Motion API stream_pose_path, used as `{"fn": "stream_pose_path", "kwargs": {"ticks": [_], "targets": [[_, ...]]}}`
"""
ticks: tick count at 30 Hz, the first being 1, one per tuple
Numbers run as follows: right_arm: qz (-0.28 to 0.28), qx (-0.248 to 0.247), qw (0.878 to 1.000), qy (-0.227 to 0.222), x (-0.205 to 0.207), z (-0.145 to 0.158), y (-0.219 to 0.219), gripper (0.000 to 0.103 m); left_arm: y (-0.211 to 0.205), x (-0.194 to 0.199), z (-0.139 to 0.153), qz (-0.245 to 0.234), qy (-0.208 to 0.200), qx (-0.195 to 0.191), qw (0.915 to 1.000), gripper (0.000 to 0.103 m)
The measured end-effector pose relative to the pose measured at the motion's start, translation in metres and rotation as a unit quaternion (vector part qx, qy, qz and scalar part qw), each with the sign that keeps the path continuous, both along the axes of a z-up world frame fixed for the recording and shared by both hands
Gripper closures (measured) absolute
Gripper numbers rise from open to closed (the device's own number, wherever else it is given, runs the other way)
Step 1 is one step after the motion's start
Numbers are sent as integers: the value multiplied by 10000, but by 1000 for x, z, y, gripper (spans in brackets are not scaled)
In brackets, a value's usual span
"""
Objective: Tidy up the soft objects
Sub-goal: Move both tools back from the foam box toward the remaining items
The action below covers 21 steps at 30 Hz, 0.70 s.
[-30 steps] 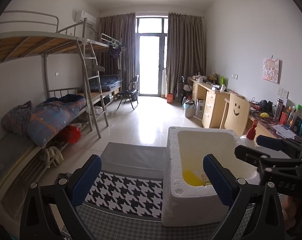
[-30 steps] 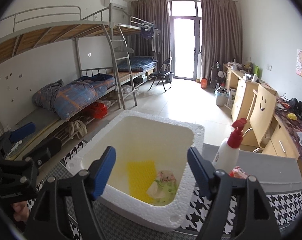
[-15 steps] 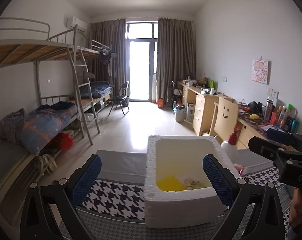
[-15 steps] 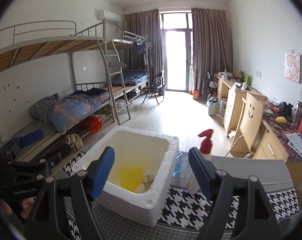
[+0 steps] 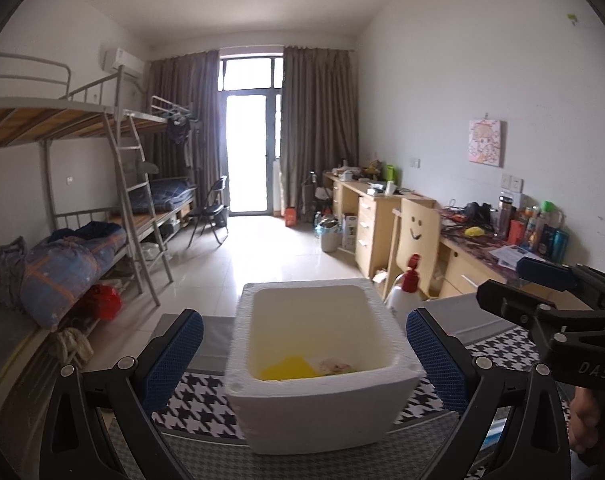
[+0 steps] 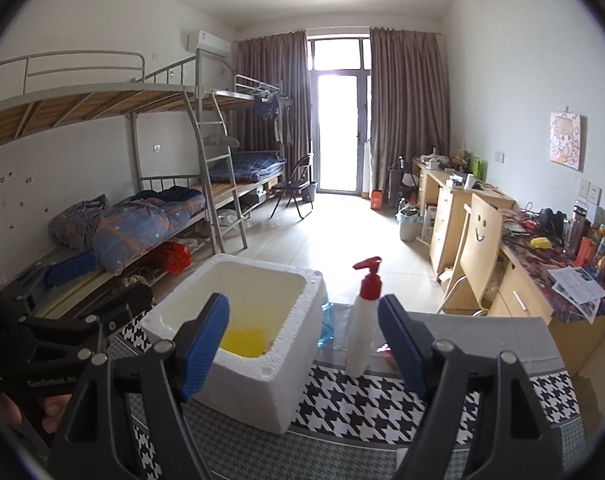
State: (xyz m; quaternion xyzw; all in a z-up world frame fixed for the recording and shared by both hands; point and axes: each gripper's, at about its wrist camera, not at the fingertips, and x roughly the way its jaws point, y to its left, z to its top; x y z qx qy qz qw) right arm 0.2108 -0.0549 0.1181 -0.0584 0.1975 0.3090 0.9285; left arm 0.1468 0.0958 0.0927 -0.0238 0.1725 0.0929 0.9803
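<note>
**Foam box on the patterned cloth, both grippers wide and empty**

The white foam box point(image 5: 322, 364) sits on a black-and-white houndstooth cloth point(image 6: 382, 396) near the front of the table. Inside it lie a yellow cloth point(image 5: 288, 368) and a pale, patterned soft item point(image 5: 336, 367) beside it. The left wrist view looks down into the box and shows both; the right wrist view sees the box at an angle, so only the yellow cloth is plain and the near wall hides the rest.

The right wrist view shows what the left mostly hides: a white spray bottle point(image 6: 362, 320) with a red top standing upright just right of the box, and a clear blue bottle point(image 6: 326, 324) between them, close against the box wall. In the left view only the spray bottle's top rises behind the box's far right corner.

The left gripper point(image 5: 304, 354) is spread wide, nothing between its blue pads, the box framed in the gap. The right gripper point(image 6: 302, 344) is likewise released and empty, level with the box's right edge.

Beyond the table's far edge lies open tiled floor point(image 5: 262, 256), flanked by bunk beds point(image 6: 162, 200) and desks point(image 6: 462, 208).
</note>
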Motion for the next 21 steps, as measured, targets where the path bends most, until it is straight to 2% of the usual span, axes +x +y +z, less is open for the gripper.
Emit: {"fn": "stream_pose_path", "kwargs": {"ticks": [8,11,21], "targets": [[-220,41,9997,-51,-10,-5,-28,21,-21,-3,-3,-310,44,-28,9995,1],[-303,66,9995,-72,-14,-8,-38,17,-27,-3,-4,-425,86,-35,9991,1],[-534,79,9984,-142,-29,-12,-65,16,-54,-16,-4,-784,40,58,9969,1]]}}
